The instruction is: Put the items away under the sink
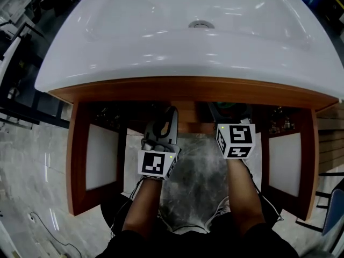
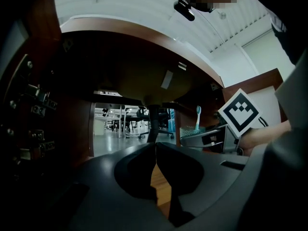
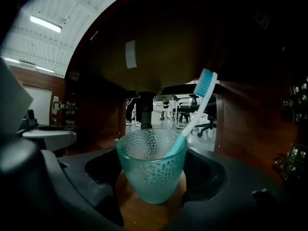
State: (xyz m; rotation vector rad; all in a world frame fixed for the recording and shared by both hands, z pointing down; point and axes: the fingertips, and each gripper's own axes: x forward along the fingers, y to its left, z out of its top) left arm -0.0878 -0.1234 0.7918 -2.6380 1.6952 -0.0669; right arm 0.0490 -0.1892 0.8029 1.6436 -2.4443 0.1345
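Stowing the cup
My right gripper [image 3: 151, 192] clasps the teal dimpled glass cup [image 3: 151, 165] upright mid-frame, keeping its turquoise toothbrush [image 3: 195, 109] in; left gripper [image 2: 155, 158] clenched, empty.

I've got the head camera looking steeply down on the sink [image 1: 161, 42], close above. Both gripper cameras sit low inside the cabinet [image 1: 188, 86], facing forward past the drain pipe [image 2: 153, 124] they share; the left one also catches the right gripper [image 2: 199, 137] and its cup [image 2: 190, 131]
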